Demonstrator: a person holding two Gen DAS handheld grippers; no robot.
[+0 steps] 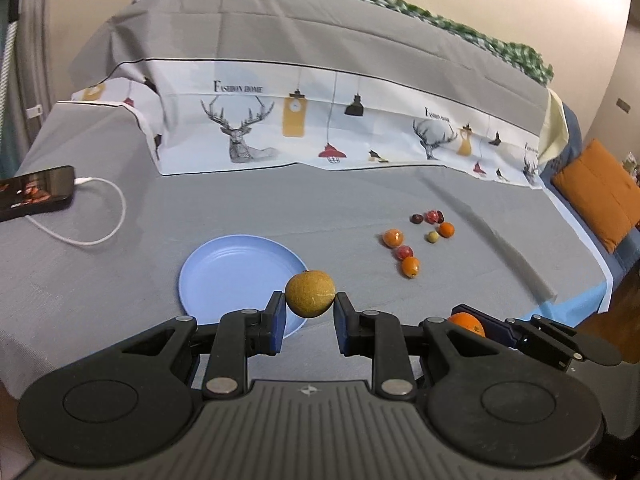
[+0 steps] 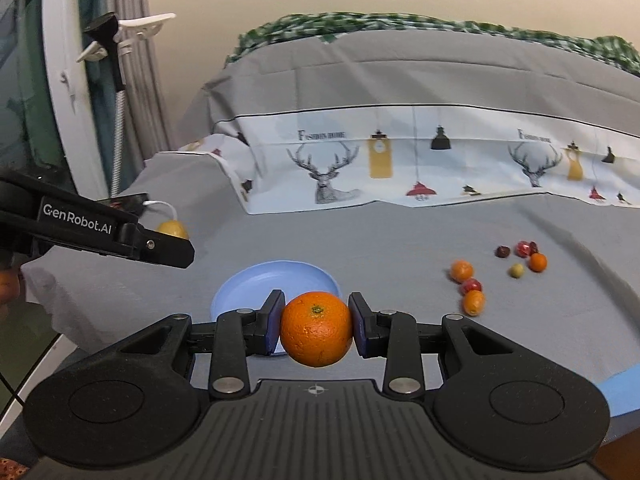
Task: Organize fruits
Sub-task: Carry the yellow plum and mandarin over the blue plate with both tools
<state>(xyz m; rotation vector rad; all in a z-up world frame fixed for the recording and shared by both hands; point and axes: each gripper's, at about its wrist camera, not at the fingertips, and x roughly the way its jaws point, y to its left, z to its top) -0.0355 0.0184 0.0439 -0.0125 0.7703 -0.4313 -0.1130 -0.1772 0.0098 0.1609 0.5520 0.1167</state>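
Observation:
My left gripper (image 1: 310,308) is shut on a yellow-green round fruit (image 1: 310,293) and holds it above the near right rim of the light blue plate (image 1: 224,276). My right gripper (image 2: 316,320) is shut on a large orange (image 2: 316,328) just in front of the same plate (image 2: 256,280). The plate has nothing in it. Several small fruits, orange, red, dark and green, lie loose on the grey cloth to the right (image 1: 416,240) (image 2: 496,276). The left gripper's body (image 2: 120,236) shows at the left of the right wrist view, with its fruit (image 2: 173,229) behind it.
A phone (image 1: 36,194) with a white charging cable (image 1: 108,216) lies at the far left. A deer-print cloth (image 1: 320,128) covers the raised back. An orange cushion (image 1: 600,192) sits beyond the right edge. The cloth's front edge drops off near the grippers.

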